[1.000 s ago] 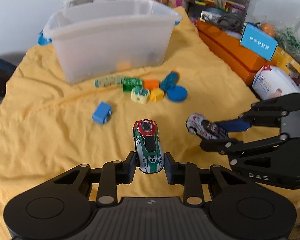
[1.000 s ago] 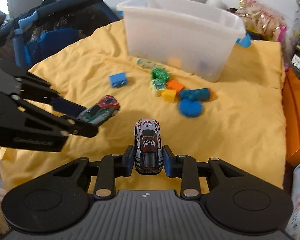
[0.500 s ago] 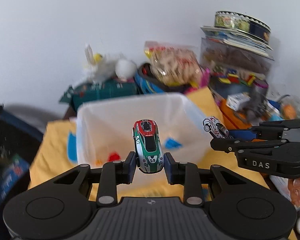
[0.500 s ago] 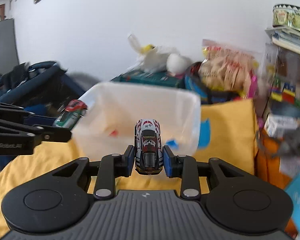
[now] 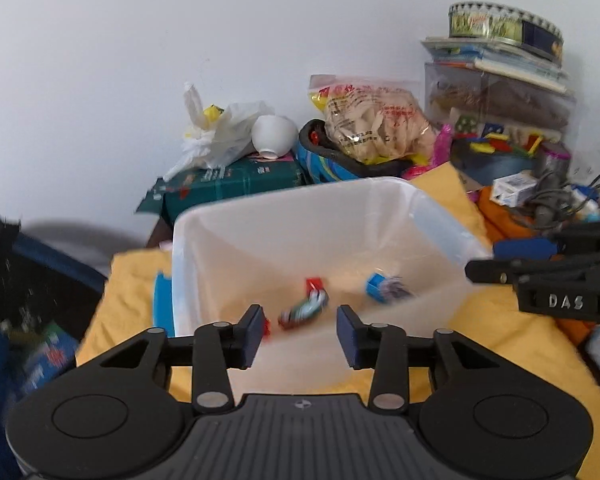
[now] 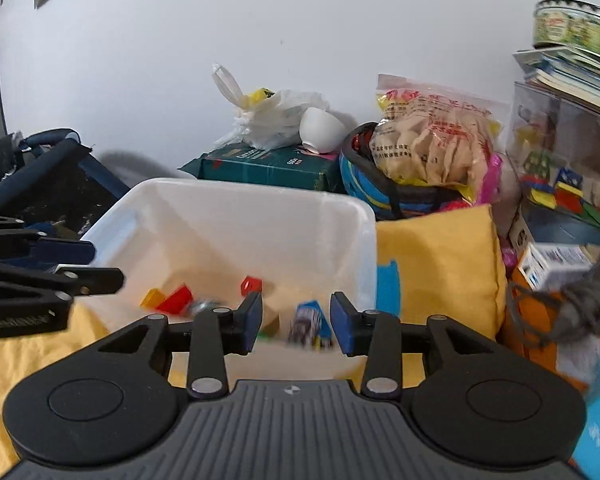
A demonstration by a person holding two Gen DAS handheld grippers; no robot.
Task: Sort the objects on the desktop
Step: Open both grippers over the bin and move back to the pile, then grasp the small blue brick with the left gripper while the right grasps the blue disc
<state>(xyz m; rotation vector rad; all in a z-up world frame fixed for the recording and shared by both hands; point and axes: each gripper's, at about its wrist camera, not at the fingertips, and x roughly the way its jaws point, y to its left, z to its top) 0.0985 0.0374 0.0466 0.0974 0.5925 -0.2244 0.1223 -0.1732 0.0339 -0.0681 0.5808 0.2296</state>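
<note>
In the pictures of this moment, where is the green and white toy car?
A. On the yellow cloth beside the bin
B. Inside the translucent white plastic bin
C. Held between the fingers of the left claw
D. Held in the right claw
B: the green and white toy car shows blurred inside the translucent white plastic bin, while the left claw stands open and holds nothing.

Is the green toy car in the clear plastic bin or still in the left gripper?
In the bin. The green toy car, blurred, lies inside the clear plastic bin; the left hand-held gripper is open, empty.
</note>
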